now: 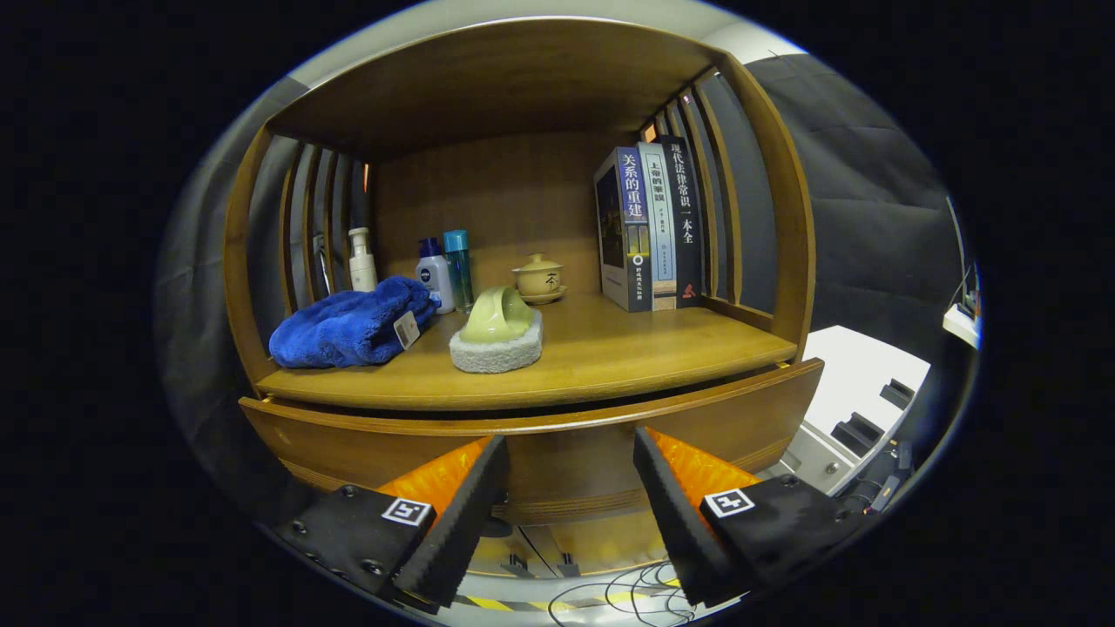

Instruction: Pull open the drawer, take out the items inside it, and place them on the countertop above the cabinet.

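Note:
A wooden cabinet holds a drawer [557, 440] under its countertop [610, 357]; the drawer front stands slightly out from the cabinet, with a dark gap above it. My gripper [571, 483] is open, its fingers level with the drawer front and nothing between them. On the countertop lie a blue towel [348, 326] and a pale green scrub brush with a white pad [496, 335], both near the front edge. The drawer's inside is hidden.
At the back of the countertop stand a white pump bottle [361, 259], a white bottle with a blue cap [433, 274], a teal bottle [458, 266], a lidded ceramic cup [540, 279] and three upright books [649, 228]. Cables [610, 592] lie on the floor below.

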`<state>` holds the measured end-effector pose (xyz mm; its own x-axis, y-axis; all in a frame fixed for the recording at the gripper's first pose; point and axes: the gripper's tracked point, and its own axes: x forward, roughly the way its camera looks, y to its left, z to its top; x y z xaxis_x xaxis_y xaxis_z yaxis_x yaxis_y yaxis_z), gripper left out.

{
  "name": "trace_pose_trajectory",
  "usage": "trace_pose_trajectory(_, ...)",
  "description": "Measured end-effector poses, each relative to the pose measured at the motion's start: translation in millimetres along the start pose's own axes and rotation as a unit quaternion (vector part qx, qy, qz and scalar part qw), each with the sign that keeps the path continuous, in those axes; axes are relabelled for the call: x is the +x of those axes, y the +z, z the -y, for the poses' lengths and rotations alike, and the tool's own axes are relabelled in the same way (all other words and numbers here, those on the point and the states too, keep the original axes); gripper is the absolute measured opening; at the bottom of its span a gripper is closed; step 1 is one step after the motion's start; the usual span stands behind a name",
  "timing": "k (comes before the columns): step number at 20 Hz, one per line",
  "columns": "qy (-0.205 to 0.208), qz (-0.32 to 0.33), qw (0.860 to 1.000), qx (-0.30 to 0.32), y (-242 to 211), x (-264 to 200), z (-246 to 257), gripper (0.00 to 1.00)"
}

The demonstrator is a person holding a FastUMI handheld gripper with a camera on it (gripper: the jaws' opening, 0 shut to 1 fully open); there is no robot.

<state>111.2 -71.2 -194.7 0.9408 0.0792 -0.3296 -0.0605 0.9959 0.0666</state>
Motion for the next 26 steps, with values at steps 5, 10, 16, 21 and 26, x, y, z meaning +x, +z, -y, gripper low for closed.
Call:
trace_pose_trajectory(5, 0.000, -0.004, 1.000, -0.006, 3.7, 12.6, -2.2, 0.98)
trace_pose_trajectory(10, -0.001, -0.013, 1.000, 0.006, 2.6, 13.5, -1.6, 0.98)
trace_pose_trajectory(16, 0.000, -0.009, 1.000, -0.005, 31.1, -4.3, -5.6, 0.99)
trace_pose_trajectory(21, 0.012, 0.034, 0.999, -0.013, 89.3, -35.3, -15.6, 0.99)
trace_pose_trajectory(26, 0.018, 0.073, 0.997, -0.023, 148.0, -75.0, -25.7, 0.98)
